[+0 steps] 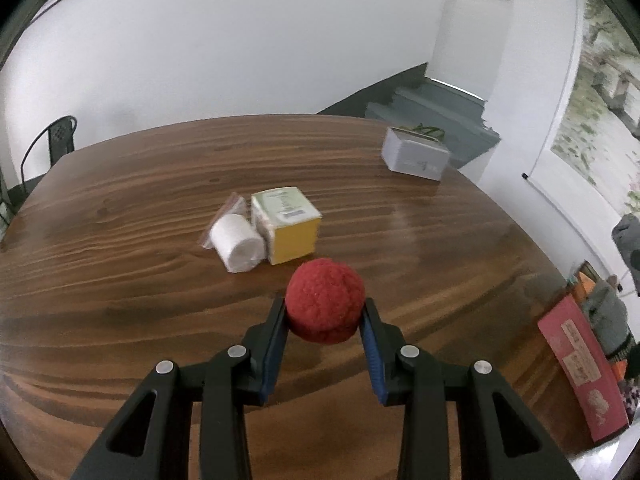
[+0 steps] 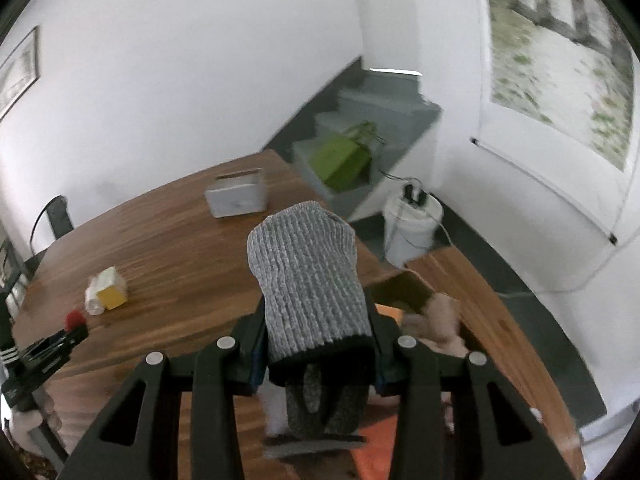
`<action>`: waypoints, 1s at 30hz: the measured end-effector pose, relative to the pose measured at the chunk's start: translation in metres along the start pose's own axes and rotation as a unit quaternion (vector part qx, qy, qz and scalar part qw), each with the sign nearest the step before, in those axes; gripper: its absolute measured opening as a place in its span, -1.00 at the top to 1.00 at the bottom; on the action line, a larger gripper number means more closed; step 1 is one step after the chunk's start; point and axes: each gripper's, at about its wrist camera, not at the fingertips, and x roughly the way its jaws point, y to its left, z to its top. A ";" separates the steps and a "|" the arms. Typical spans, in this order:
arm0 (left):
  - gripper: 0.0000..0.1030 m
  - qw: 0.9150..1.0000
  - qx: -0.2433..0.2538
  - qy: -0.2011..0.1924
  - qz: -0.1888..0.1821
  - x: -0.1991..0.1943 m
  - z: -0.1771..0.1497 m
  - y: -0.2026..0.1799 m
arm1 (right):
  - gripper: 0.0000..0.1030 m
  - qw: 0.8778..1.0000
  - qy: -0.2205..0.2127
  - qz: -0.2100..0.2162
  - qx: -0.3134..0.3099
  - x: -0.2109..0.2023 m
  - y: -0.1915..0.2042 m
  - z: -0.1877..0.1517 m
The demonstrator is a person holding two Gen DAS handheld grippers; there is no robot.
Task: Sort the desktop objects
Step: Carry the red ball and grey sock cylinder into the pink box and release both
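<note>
White-walled room, wooden bench (image 1: 120, 208): both grippers carry loads.

The left gripper (image 1: 325, 312) is clenched on a red ball (image 1: 325, 304), lifted above the bench, likely bound for the yellow box (image 1: 290, 228) and white roll (image 1: 238, 246) grouped mid-bench. The right gripper (image 2: 318, 340) grasps a grey knit sleeve (image 2: 308, 276), raised clear near the bench edge, a grey case (image 2: 236, 198) beyond.

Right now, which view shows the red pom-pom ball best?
The left wrist view: the red pom-pom ball fills the centre, sharply clamped by the left gripper. The right wrist view shows it only as a small blurred red spot at the far left.
</note>
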 end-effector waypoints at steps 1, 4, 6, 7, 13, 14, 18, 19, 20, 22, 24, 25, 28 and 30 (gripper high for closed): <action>0.28 1.000 0.004 -0.001 -0.003 -0.003 -0.001 -0.004 | 0.17 1.000 0.003 -0.004 0.003 0.002 -0.005 0.000; 0.28 1.000 0.018 -0.005 -0.014 -0.012 -0.006 -0.018 | 0.17 1.000 0.010 -0.008 0.005 0.009 -0.009 -0.001; 0.28 0.999 0.026 -0.007 -0.021 -0.019 -0.009 -0.025 | 0.17 1.000 0.016 -0.011 0.008 0.018 -0.010 -0.001; 0.28 0.999 0.030 -0.009 -0.024 -0.024 -0.010 -0.029 | 0.17 1.000 0.022 -0.014 0.009 0.022 -0.011 -0.001; 0.28 0.997 0.047 -0.020 -0.050 -0.045 -0.014 -0.053 | 0.17 0.998 0.049 -0.026 0.018 0.041 -0.029 -0.013; 0.28 0.997 0.050 -0.020 -0.055 -0.048 -0.015 -0.058 | 0.17 0.998 0.054 -0.024 0.023 0.044 -0.033 -0.014; 0.28 0.995 0.063 -0.022 -0.071 -0.057 -0.018 -0.076 | 0.17 0.997 0.062 -0.012 0.040 0.047 -0.043 -0.019; 0.28 0.995 0.066 -0.022 -0.074 -0.058 -0.019 -0.082 | 0.16 0.997 0.063 -0.009 0.044 0.047 -0.045 -0.020; 0.28 0.994 0.069 -0.022 -0.078 -0.059 -0.019 -0.087 | 0.15 0.997 0.063 -0.006 0.047 0.047 -0.047 -0.020; 0.28 0.994 0.076 -0.022 -0.082 -0.059 -0.020 -0.096 | 0.07 0.997 0.063 0.000 0.054 0.047 -0.050 -0.022; 0.28 0.993 0.081 -0.021 -0.086 -0.059 -0.022 -0.104 | -0.09 0.997 0.060 0.003 0.058 0.046 -0.052 -0.024; 0.28 0.993 0.083 -0.020 -0.087 -0.059 -0.022 -0.108 | -0.14 0.997 0.056 0.005 0.060 0.043 -0.053 -0.025; 0.28 0.991 0.093 -0.017 -0.092 -0.058 -0.024 -0.124 | -0.32 0.997 0.039 0.011 0.063 0.030 -0.056 -0.026; 0.28 0.990 0.100 -0.015 -0.094 -0.059 -0.026 -0.133 | -0.39 0.997 0.029 0.018 0.065 0.021 -0.058 -0.026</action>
